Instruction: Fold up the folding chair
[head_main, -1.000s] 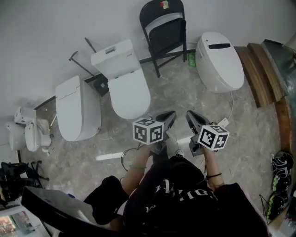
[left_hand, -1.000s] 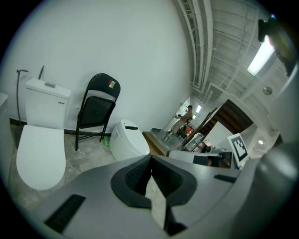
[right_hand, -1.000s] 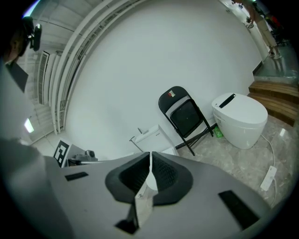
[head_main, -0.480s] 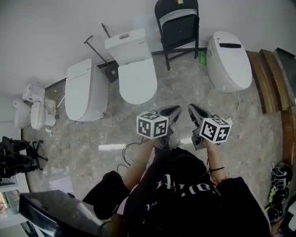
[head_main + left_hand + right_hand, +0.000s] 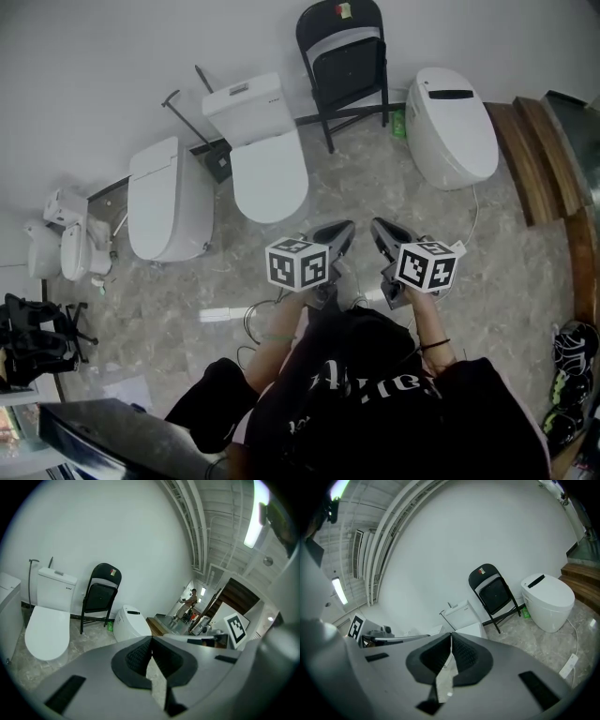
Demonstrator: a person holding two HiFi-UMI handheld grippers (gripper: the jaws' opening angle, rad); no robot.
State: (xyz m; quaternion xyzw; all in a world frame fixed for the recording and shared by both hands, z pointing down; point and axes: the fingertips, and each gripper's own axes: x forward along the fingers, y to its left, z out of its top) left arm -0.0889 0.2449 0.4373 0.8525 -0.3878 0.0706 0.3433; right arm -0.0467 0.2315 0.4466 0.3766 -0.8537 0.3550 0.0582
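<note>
A black folding chair (image 5: 343, 66) stands open against the white wall, between two toilets; it also shows in the left gripper view as the chair (image 5: 99, 595) and in the right gripper view as the chair (image 5: 493, 592). My left gripper (image 5: 345, 229) and right gripper (image 5: 377, 228) hover side by side over the floor, well short of the chair. Both are shut with nothing between their jaws, as the left gripper (image 5: 151, 641) and right gripper (image 5: 451, 637) show in their own views.
A white tank toilet (image 5: 261, 150) stands left of the chair, a rounded smart toilet (image 5: 451, 122) right of it, another toilet (image 5: 167, 199) further left. A green bottle (image 5: 398, 123) lies by the chair. Wooden steps (image 5: 539, 155) rise at right. Cables (image 5: 258, 317) lie on the floor.
The view has shifted; the chair and toilets sit slightly differently in the frame. Both grippers stay shut and side by side, a little nearer the chair than a second ago.
</note>
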